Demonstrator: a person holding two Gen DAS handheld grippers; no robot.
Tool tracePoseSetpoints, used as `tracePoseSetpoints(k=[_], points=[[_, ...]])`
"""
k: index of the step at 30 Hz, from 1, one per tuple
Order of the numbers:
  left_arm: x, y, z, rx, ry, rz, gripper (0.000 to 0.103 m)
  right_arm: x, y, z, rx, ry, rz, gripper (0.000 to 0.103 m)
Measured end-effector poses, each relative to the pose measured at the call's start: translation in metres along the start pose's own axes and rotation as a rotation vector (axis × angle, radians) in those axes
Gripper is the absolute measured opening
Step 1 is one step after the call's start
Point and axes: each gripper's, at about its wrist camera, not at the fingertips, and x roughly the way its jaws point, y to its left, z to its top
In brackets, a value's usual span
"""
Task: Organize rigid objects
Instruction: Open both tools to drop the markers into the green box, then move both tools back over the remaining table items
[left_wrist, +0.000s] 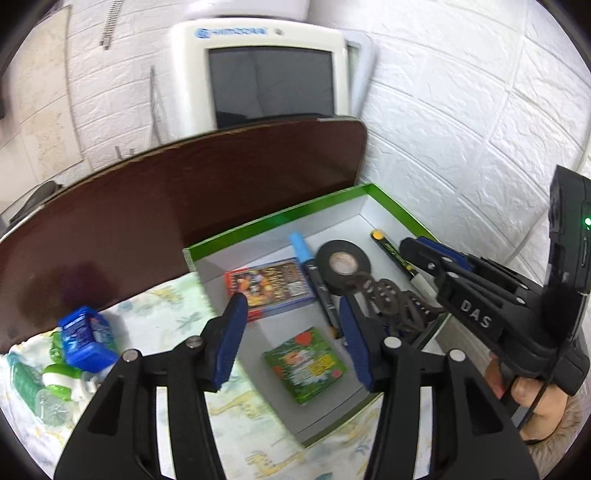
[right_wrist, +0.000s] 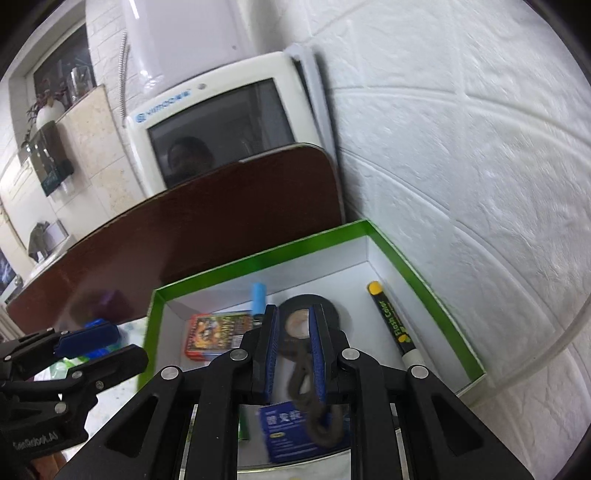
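**Green-rimmed box, contents and surroundings**

Container: shallow white box with green rim (left_wrist: 325, 197), centre right of the left wrist view, on a patterned cloth (left_wrist: 236, 424).

Contents: red card pack (left_wrist: 267, 290) at upper left of the box floor; green packet (left_wrist: 304, 363) below it; blue-capped marker (left_wrist: 314, 280) beside the red pack; roll of black tape (left_wrist: 343, 266) at centre; yellow-capped marker (right_wrist: 393, 321) along the right wall; blue carton (right_wrist: 299, 432), low in the right wrist view.

Grippers: left gripper (left_wrist: 291, 343) over the box's near left part, jaws apart, nothing between them. Right gripper (right_wrist: 291, 354) over the box, jaws nearly together, clamped on a dark ornate metal piece (left_wrist: 391, 302) hanging above the tape.

Edges: dark brown board (left_wrist: 184, 192) behind the box; white wall (left_wrist: 461, 110) at right. Outside, lower left: blue container (left_wrist: 85, 338) among green items.
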Motion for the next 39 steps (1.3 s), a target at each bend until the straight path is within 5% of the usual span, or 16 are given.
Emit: tracePoseSetpoints(k=[20,27,32,39], points=[[-0.093,0.210,-0.084,-0.340,-0.076,0.265,0.058,0.019,0.172,-0.040,-0.169,0.134,0.238,0.017],[-0.116,0.286,-0.119,-0.434,-0.077,0.359,0.068,0.033,0.238,-0.065,-0.227,0.209,0.305,0.018],[-0.116,0.345,-0.140,-0.546,-0.065,0.348,0.069,0.047,0.277,-0.084,-0.231,0.306,0.423,0.036],[-0.095,0.384,-0.138,-0.560,-0.061,0.285,0.069,0.070,0.316,-0.106,-0.209,0.405,0.504,0.038]])
